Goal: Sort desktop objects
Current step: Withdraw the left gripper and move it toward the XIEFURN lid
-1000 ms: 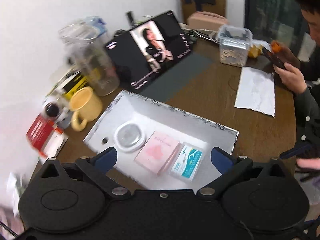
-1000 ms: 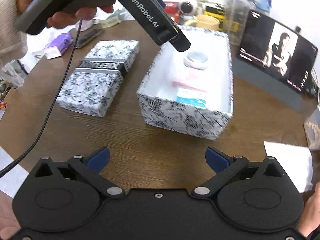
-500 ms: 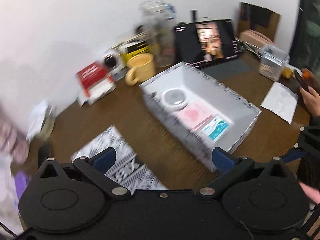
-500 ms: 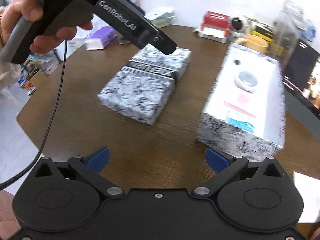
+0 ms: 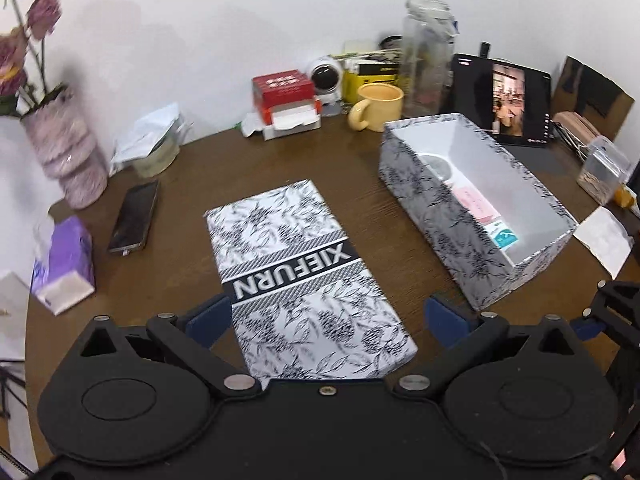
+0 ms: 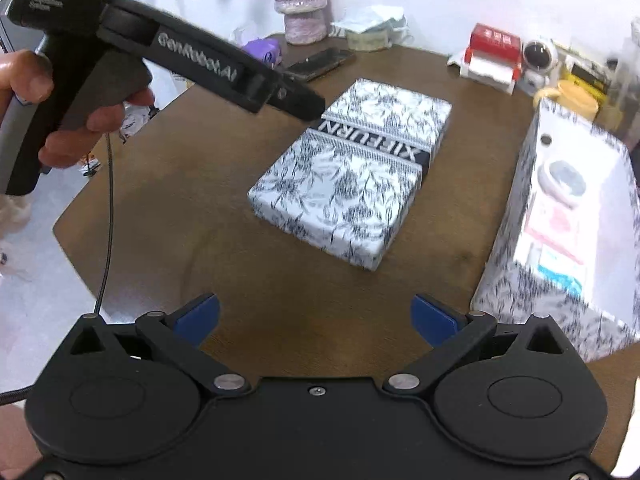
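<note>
On the brown table, between my spread, empty left gripper (image 5: pixel 326 320) pads, lies the flat floral-print cardboard lid (image 5: pixel 304 272), beside the open matching box (image 5: pixel 440 196). I judge it light, stiff, slightly slick; I'd pinch its long side walls. My right gripper (image 6: pixel 314 318) hangs apart, empty.

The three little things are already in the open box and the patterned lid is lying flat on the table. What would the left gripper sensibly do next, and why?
Probably lower the left gripper and close it across the lid. Its jaws are open, one on each side of the lid's near end, and hold nothing. The open box beside it already holds its items, so covering it seems the step left.
</note>
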{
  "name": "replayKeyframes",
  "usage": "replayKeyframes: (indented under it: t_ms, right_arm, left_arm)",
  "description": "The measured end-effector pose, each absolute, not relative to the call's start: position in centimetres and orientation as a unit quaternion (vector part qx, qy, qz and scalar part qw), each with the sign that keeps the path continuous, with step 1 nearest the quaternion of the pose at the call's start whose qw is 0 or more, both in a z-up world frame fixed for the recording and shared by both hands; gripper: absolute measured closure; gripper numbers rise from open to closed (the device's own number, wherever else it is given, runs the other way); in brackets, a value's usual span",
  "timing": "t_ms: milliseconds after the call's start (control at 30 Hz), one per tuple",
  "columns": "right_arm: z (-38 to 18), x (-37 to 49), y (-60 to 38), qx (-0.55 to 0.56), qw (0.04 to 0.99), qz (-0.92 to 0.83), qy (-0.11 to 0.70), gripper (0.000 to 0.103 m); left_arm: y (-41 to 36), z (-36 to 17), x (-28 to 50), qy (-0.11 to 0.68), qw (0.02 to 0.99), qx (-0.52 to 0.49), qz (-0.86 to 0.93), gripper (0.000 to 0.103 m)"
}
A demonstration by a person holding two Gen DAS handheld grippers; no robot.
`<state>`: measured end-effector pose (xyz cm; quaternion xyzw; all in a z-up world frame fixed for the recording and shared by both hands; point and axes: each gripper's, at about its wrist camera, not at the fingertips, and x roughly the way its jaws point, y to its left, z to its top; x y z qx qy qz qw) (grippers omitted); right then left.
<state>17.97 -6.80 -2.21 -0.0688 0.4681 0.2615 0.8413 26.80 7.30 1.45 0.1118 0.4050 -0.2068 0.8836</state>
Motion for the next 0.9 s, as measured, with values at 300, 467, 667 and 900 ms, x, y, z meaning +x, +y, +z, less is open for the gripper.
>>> replayKeyframes:
  t_ms: [300, 467, 667, 900]
  right_arm:
    - [-2.2, 19.9, -5.7, -0.055, 0.855, 0.24, 0.456, 0.0]
    - [-2.8, 20.8, -5.2, -0.057, 0.854, 0.233, 0.461, 0.0]
    - [-3.3, 22.5, -4.5, -0.062, 0.857, 0.221, 0.462, 0.0]
    - [-3.9, 24.5, -4.0, -0.062, 0.857, 0.222, 0.461, 0.0]
  left_arm:
    - [9.1, 0.3, 28.1, 0.416, 0.884, 0.104, -0.187, 0.0]
    - [10.0, -1.0, 28.8, 0.431, 0.879, 0.091, -0.181, 0.0]
    - [10.5, -2.2, 30.1, 0.446, 0.874, 0.082, -0.176, 0.0]
    - [10.4, -3.7, 31.7, 0.458, 0.869, 0.087, -0.168, 0.0]
